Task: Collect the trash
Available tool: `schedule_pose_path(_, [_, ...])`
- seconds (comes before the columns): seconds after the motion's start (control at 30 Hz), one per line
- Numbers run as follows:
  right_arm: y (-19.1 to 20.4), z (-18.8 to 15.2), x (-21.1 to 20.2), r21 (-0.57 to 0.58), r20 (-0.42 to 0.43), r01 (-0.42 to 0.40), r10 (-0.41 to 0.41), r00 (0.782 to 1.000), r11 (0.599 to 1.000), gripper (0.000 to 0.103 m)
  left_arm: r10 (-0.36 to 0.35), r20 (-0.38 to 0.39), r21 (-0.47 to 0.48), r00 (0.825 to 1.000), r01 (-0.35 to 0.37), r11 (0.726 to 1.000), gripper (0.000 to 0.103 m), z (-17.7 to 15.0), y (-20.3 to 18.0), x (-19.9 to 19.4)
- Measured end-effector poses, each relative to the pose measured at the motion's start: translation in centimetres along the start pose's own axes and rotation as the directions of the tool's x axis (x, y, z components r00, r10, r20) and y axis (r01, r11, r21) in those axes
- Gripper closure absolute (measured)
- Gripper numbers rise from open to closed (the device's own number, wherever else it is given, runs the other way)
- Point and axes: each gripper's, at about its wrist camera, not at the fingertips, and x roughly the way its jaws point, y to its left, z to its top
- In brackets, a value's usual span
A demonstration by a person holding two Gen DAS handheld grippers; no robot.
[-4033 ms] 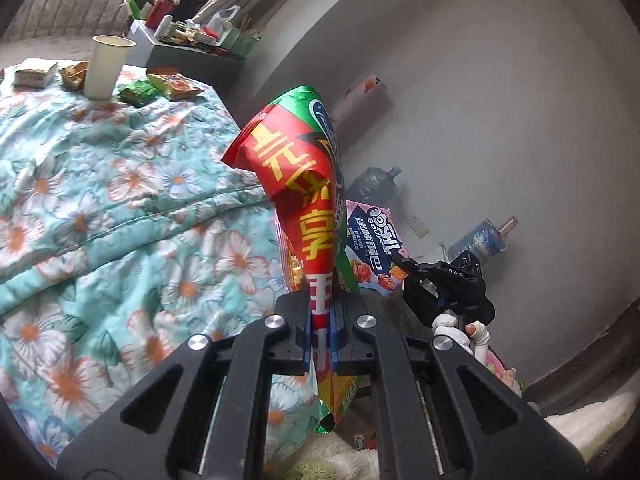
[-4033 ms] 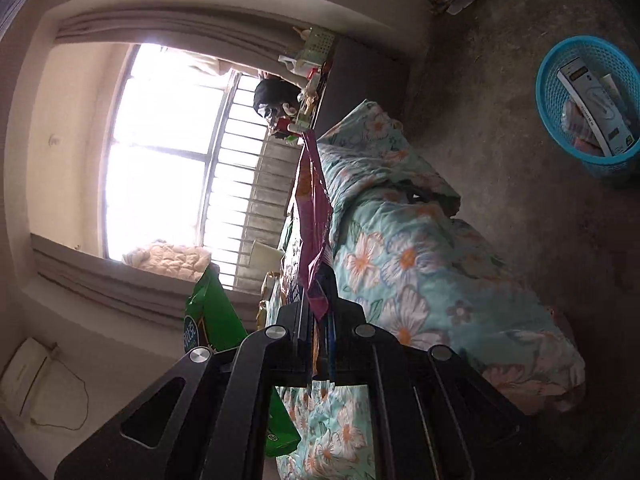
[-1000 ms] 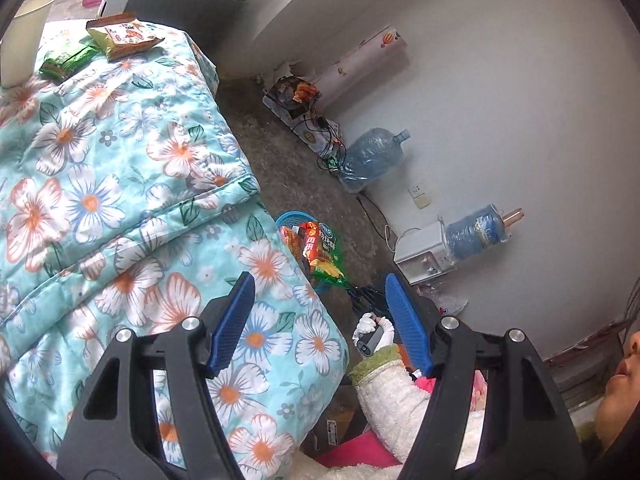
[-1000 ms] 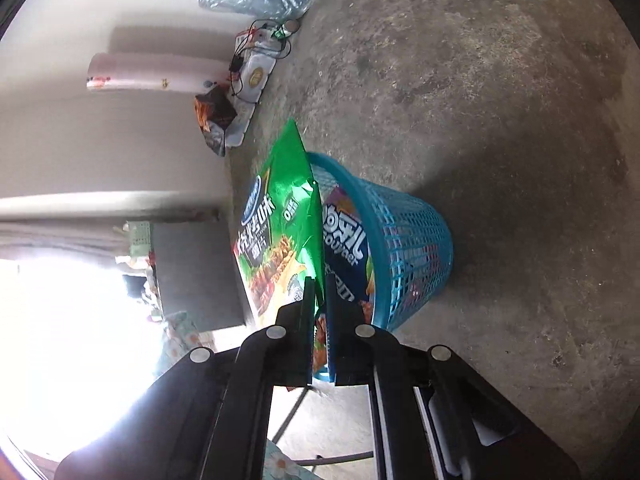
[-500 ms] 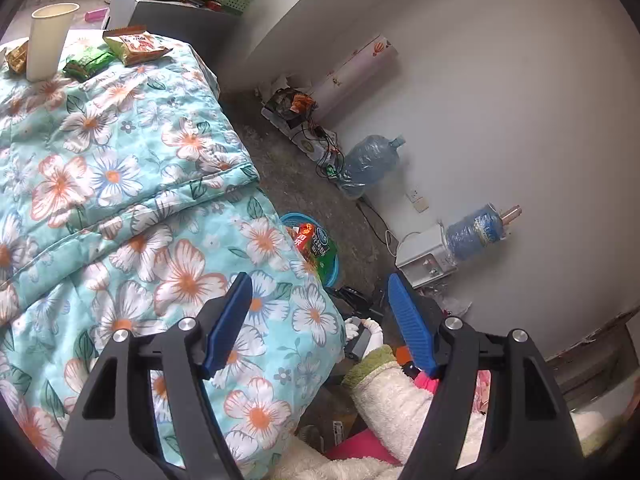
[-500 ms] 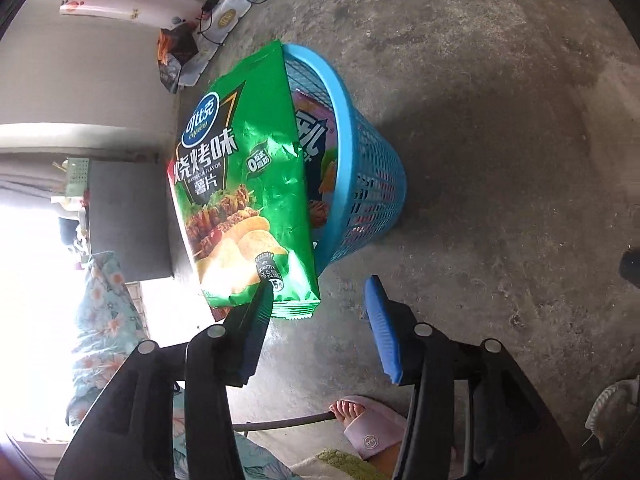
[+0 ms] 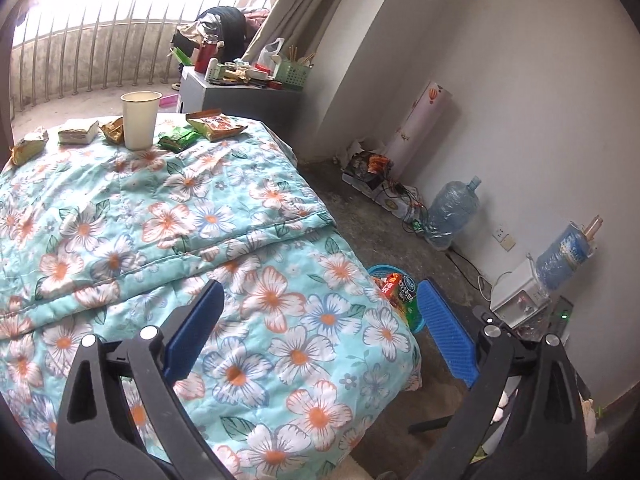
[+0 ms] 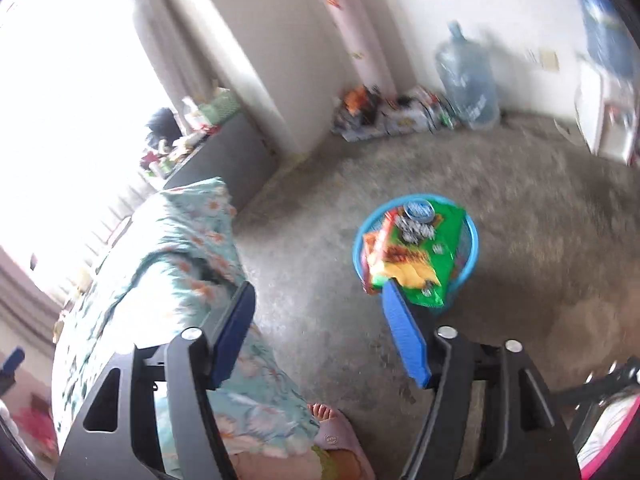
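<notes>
Trash left: snack wrappers [image 7: 216, 126] and a paper cup [image 7: 139, 119] at the far end of the bed [image 7: 168, 240].
Handling: wrappers look light, crinkly and slippery, best pinched at a flat sealed edge; the cup looks light and crushable, best taken gently by its wall.
Count: about six wrappers, one cup; one blue basket [image 8: 472, 236] on the floor holding chip bags [image 8: 424, 252].
Left gripper [image 7: 316, 332]: jaws opening wide, nothing between them.
Right gripper [image 8: 320, 336]: jaws opening, empty.

Floral quilt [image 7: 168, 216]; water jug [image 7: 452, 216] beside wall.
</notes>
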Motion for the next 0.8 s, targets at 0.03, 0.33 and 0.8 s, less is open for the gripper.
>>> schedule_pose_path(0.03, [2.0, 0.2, -1.6, -0.064, 0.043, 0.005, -0.002, 0.999, 0.998, 0.013, 0.030, -0.003, 0.005, 1.000, -0.030, 1.000, 0.009, -0.2, -0.2, -0.2])
schedule_pose_path(0.33, [12.9, -3.3, -10.2, -0.463, 0.214, 0.125, -0.026, 0.977, 0.877, 0.006, 0.266, 0.060, 0.109, 0.962, -0.272, 0.956, 0.009, -3.7, -2.2, -2.1])
schedule_pose_path(0.8, [10.3, -7.4, -7.8, -0.484, -0.072, 0.183, -0.248, 0.966, 0.856, 0.006, 0.340, -0.123, 0.053, 0.932, -0.336, 0.940, 0.009, -9.1, -1.8, 0.0])
